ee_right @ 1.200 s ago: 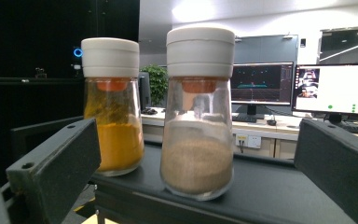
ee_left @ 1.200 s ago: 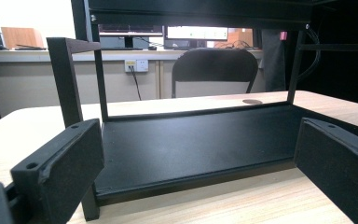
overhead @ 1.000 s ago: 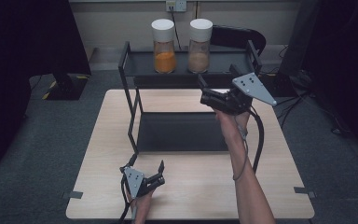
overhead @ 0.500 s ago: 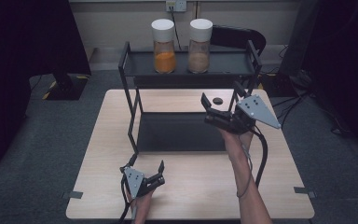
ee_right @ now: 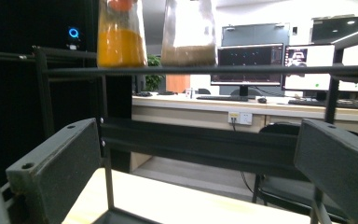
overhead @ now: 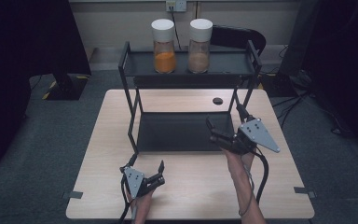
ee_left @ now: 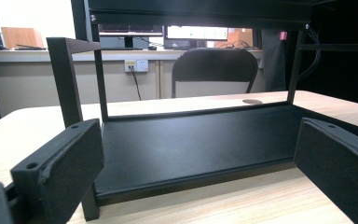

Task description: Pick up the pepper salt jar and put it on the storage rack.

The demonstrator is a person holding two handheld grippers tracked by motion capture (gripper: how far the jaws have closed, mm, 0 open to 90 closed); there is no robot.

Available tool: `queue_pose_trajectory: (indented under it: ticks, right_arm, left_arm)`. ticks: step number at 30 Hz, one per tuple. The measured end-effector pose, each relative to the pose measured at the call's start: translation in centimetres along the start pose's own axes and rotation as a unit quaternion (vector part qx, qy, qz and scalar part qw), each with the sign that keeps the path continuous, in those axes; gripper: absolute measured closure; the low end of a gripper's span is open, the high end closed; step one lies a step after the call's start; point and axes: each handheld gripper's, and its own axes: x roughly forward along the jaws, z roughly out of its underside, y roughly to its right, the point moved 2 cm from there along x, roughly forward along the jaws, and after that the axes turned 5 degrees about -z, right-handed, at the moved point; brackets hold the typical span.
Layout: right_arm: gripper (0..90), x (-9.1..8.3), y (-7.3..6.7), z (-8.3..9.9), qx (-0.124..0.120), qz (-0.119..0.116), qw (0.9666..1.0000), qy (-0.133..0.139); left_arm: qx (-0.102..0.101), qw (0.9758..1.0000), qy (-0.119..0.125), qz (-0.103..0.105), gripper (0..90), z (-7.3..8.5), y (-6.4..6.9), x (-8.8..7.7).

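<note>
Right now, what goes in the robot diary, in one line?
right tool: open, empty, above bottom shelf | left tool: open, empty | orange jar, brown jar: top shelf

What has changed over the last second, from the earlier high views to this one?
The right tongs have drawn back from the rack's top shelf toward the person, coming down over the front right of the lower shelf, jaws open and empty. Nothing was grasped or released. The left tongs stayed open near the table's front edge, and the orange jar and brown jar stayed on the top shelf.
</note>
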Motion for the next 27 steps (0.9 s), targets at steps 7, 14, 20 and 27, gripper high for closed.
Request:
queue_pose_trajectory:
  ticks: [7, 14, 20, 27]
  right_arm:
    - [0.0, -1.9, -0.5, 1.7, 0.001, 0.016, 0.9999, -0.003]
    - [0.0, -3.1, -0.9, 3.4, 0.012, 0.026, 0.9995, -0.010]
    - [0.0, -4.0, -1.4, 5.1, 0.015, 0.034, 0.9992, -0.014]
    - [0.0, -5.0, -1.7, 6.6, 0.028, 0.048, 0.9982, -0.022]
  left_arm:
    - [0.000, 1.0000, 0.000, 0.000, 0.7, 0.0, 0.0, 0.0]
    - [0.001, 1.0000, 0.000, 0.000, 0.7, 0.0, 0.0, 0.0]
    - [0.000, 1.0000, 0.000, 0.000, 0.7, 0.0, 0.0, 0.0]
    - [0.000, 1.0000, 0.000, 0.000, 0.7, 0.0, 0.0, 0.0]
